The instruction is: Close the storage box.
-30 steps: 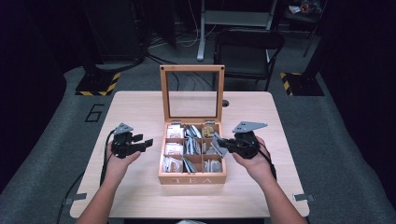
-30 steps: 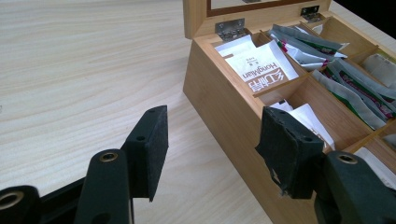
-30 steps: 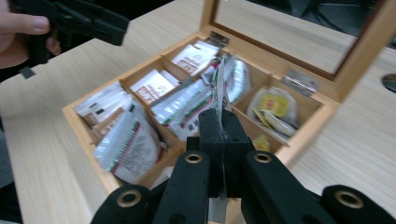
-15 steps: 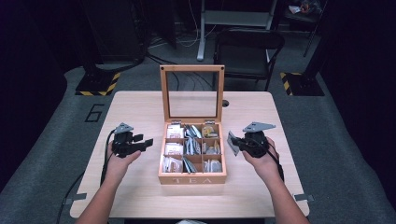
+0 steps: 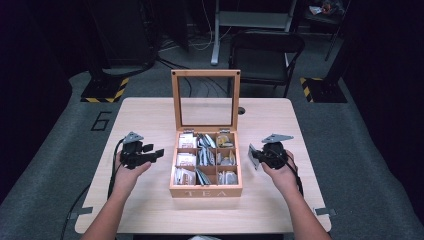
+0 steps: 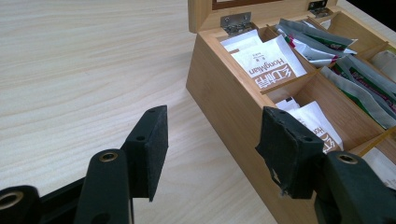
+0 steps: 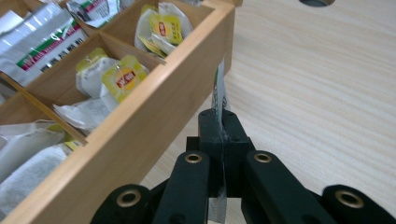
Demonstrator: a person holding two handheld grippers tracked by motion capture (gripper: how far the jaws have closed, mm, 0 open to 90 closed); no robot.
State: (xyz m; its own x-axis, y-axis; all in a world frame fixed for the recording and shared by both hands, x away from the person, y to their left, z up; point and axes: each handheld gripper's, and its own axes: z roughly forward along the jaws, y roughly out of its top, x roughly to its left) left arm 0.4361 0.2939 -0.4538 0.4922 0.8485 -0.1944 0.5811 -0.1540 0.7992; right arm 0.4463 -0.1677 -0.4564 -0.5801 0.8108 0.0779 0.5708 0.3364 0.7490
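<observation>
While the right gripper [image 7: 219,126] has its fingers [image 7: 209,122] clamped on a thin tea sachet [image 7: 218,91] seen edge-on, print unreadable, the left gripper [image 6: 212,149] has its fingers [image 6: 149,144] apart and empty. Between them on the desk [image 5: 150,115] stands the open tea box [image 5: 206,191], its compartments filled with sachets [image 6: 268,63] and tea bags [image 7: 119,74].

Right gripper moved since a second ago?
Yes. In the high view the right gripper, shut on a tea packet, has drawn rightward away from the tea box, from over its right-hand compartments to clear of the wall.
</observation>
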